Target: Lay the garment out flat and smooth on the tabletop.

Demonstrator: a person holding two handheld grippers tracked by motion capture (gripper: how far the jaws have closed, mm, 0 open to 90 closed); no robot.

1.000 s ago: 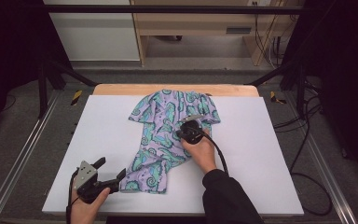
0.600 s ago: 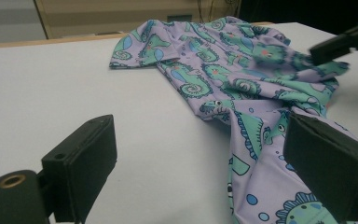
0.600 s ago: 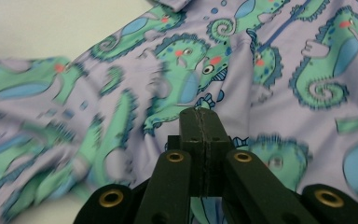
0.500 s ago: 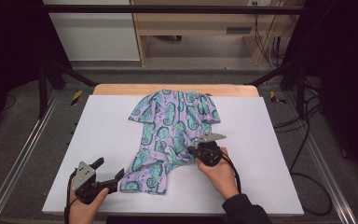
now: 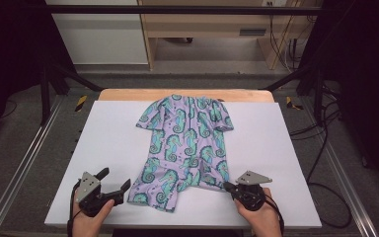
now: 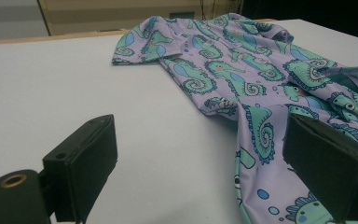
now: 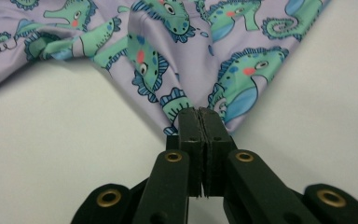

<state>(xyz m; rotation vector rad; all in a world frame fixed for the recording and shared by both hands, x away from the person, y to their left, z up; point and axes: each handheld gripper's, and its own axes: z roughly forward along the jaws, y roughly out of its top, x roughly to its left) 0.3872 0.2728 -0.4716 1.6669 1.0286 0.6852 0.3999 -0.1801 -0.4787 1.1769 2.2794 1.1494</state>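
OK, right gripper (image 5: 228, 186) has dragged the garment's (image 5: 185, 143) lower right leg from mid-cloth out to the near right, jaws pinched on the hem; romper now spread mid-table (image 5: 276, 128); left gripper (image 5: 114, 183) gaping, unmoved beside the left hem.

My right gripper (image 7: 198, 114) has its jaws closed on the hem of the seahorse-print garment (image 7: 177, 51), over the white table (image 7: 51, 154).
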